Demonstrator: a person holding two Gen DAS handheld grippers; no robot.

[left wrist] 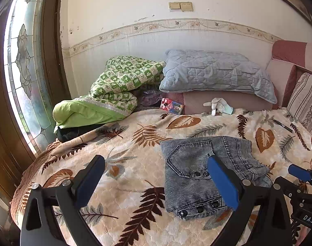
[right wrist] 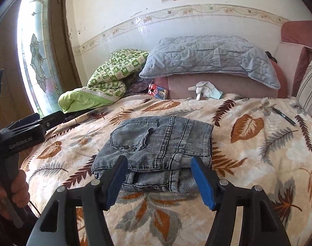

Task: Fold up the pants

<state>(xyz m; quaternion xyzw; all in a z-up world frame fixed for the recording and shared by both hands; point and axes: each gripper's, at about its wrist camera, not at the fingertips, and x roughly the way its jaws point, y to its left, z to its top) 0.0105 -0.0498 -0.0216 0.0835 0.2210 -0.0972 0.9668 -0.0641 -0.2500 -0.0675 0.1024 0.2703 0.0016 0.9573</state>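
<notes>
The grey denim pants (left wrist: 199, 176) lie folded into a compact stack on the leaf-patterned blanket (left wrist: 123, 135). They also show in the right wrist view (right wrist: 160, 149). My left gripper (left wrist: 156, 178) is open and empty, above the blanket, its right finger over the pants' left part. My right gripper (right wrist: 159, 180) is open and empty, its fingers on either side of the pants' near edge, a little above it. The right gripper's blue finger (left wrist: 299, 172) shows at the right edge of the left wrist view. The left gripper's body (right wrist: 22, 135) shows at the left of the right wrist view.
A green checked quilt (left wrist: 114, 90), a blue-grey pillow (left wrist: 213, 71), a small colourful box (left wrist: 172, 105) and white gloves (left wrist: 217, 104) lie at the back by the wall. A black pen (right wrist: 284, 116) lies on the blanket at right. A striped cushion (left wrist: 305, 100) is far right. A glass door (left wrist: 22, 65) is left.
</notes>
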